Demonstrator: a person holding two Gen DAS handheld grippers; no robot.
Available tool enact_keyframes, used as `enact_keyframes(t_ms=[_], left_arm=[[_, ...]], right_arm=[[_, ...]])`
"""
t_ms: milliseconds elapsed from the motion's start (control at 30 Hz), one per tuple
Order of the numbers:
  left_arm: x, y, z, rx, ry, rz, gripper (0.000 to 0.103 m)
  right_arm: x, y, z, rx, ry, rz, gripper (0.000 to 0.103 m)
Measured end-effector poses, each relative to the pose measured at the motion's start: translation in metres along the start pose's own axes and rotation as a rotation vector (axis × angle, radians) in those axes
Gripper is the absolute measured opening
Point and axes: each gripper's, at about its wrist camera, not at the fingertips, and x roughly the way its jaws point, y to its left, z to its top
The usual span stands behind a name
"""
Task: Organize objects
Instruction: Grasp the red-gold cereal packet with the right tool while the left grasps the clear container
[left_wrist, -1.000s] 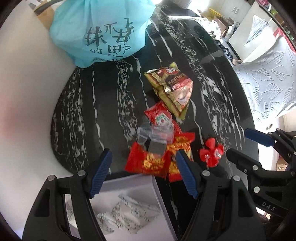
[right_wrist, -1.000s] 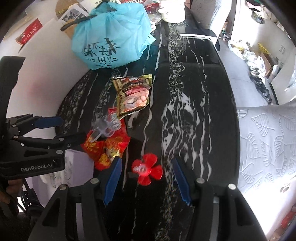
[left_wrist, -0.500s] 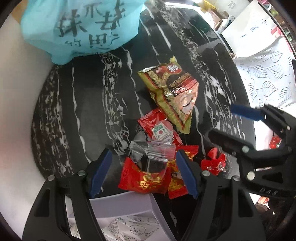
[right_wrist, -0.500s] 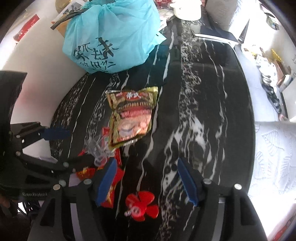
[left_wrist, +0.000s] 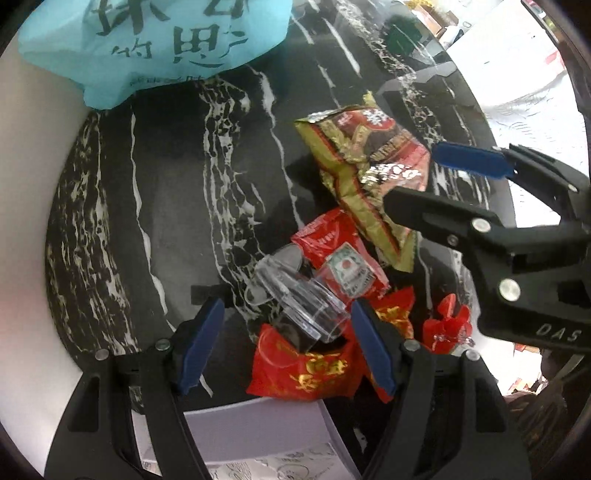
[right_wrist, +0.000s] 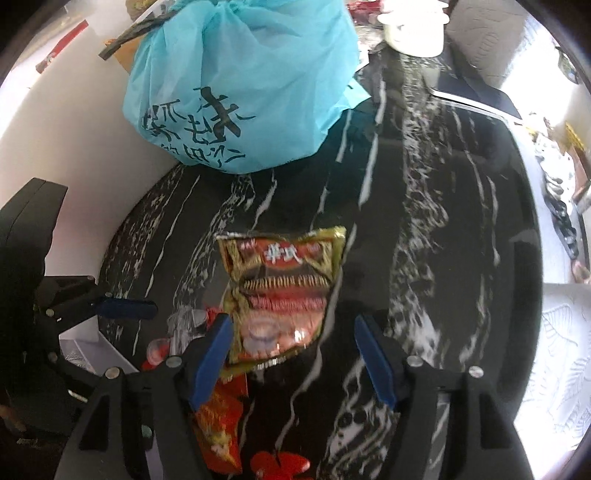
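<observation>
right tool (right_wrist: 293, 354) advanced over upright snack bag (right_wrist: 282, 295), both tools wide open, empty

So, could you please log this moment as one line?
left tool: open, over clear container | right tool: open, over snack bag | nothing held

Gold-red snack packet (right_wrist: 282, 295) on black marble table (right_wrist: 443, 258), between spread blue fingers (right_wrist: 212, 356).

Bare black marble table (left_wrist: 177, 206) lies open on my left side, up to the blue bag (right_wrist: 243, 88) at the far edge. Ahead, snack packets (left_wrist: 306, 365) and a clear cup (left_wrist: 295, 299) crowd together. My right gripper (left_wrist: 417, 181) hangs over the gold packet (right_wrist: 280, 291). White box (left_wrist: 258, 428) sits below my left jaws.
</observation>
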Motion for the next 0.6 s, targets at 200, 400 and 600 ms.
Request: enact_keyframes(t_ms=[200,400,600], left_arm=[[0.006,0.011,0.007,0.043,0.005,0.001,0.071],[0.009,0.011,0.006,0.080,-0.011,0.031,0.075],[0.008,0.008,0.001,0.109,-0.014,0.033,0.075]], right_arm=[[0.017,-0.001,0.011,0.007,0.016,0.024,0.072],[0.024,0.004,0.010,-0.005,0.010,0.023,0.073],[0.024,0.006,0.009,-0.019,0.002,0.034,0.065]])
